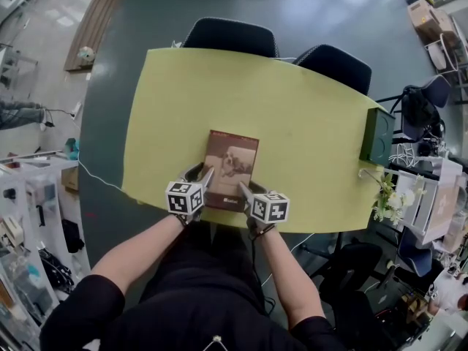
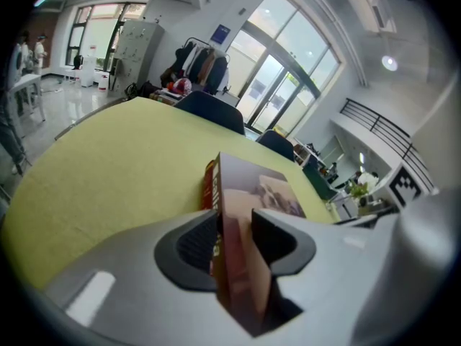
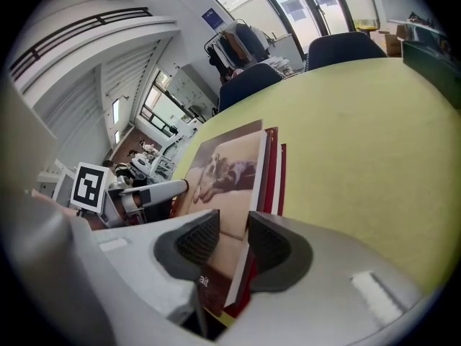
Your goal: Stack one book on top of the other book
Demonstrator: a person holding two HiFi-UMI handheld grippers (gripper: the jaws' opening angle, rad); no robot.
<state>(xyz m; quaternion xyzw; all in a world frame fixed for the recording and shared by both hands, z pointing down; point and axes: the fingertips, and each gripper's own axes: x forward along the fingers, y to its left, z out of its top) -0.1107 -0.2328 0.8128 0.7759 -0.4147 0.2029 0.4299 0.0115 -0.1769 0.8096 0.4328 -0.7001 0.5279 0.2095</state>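
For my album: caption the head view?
Left gripper and right gripper hold a brown book at a yellow table.

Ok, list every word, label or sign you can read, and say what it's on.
"ait": white letters, cut off, low on the top book cover.
Lettering on a book spine, left gripper view: too blurred to read.
The blue wall sign: too small to read.

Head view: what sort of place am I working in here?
Probably an open office or lab workspace. There is a yellow-green meeting table with two dark office chairs, cluttered equipment shelves alongside it, and tall glazed doors beyond.
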